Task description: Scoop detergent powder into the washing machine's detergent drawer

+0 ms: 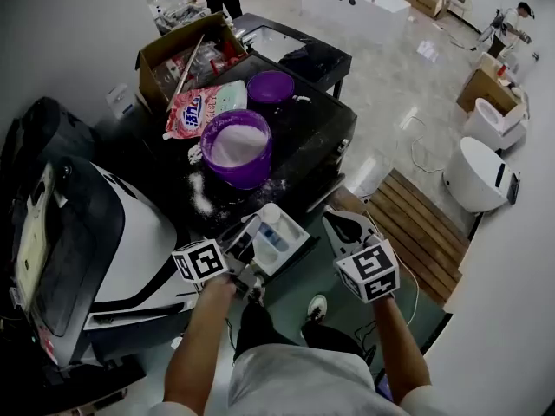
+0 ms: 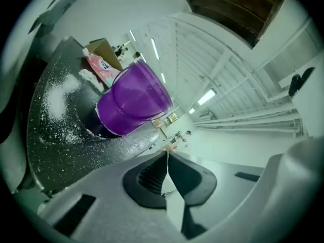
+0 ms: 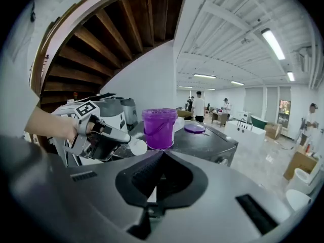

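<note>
Currently we find the left gripper (image 2: 167, 157) clenched on a white scoop (image 3: 135, 146), just beside the open detergent drawer (image 1: 279, 237). The right gripper (image 3: 160, 158) is closed, with nothing between its jaws. Behind, a purple tub (image 1: 236, 146) of powder stands on the black speckled machine top (image 1: 303, 137), spilled powder (image 1: 200, 196) beside it. Pale glossy floor (image 1: 390, 76) lies beyond.
</note>
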The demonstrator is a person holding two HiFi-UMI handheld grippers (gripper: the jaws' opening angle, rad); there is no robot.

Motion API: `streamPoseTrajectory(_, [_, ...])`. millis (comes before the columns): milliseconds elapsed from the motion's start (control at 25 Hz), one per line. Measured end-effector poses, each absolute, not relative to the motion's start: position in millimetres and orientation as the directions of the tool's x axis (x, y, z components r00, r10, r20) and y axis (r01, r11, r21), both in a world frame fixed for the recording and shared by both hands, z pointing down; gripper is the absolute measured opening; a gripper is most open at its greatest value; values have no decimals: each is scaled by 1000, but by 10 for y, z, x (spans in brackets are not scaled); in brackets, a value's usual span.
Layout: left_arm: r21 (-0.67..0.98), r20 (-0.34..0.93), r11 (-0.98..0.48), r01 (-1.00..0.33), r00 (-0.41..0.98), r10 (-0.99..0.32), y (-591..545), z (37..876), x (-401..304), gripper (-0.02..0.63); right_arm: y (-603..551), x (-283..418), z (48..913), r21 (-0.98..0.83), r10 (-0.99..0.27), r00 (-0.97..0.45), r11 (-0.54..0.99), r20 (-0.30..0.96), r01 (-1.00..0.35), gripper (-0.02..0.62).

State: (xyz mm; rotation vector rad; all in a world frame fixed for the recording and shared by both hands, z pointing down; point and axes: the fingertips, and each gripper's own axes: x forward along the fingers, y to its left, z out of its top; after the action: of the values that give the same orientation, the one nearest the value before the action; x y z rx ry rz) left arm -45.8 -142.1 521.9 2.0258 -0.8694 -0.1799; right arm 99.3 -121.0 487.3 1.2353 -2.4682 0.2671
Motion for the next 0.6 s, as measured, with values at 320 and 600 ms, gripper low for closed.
streamPoseTrajectory(320, [598, 355, -405, -691, 682, -639, -1408, 5567, -414, 14, -1303, 901, 5153, -29, -678, -599, 651, 427, -758, -3])
streamPoseTrajectory(600, [393, 449, -503, -770, 638, -625, -1468, 5715, -352, 14, -1411, 820, 5305, -53, -636, -634, 686, 440, -726, -3])
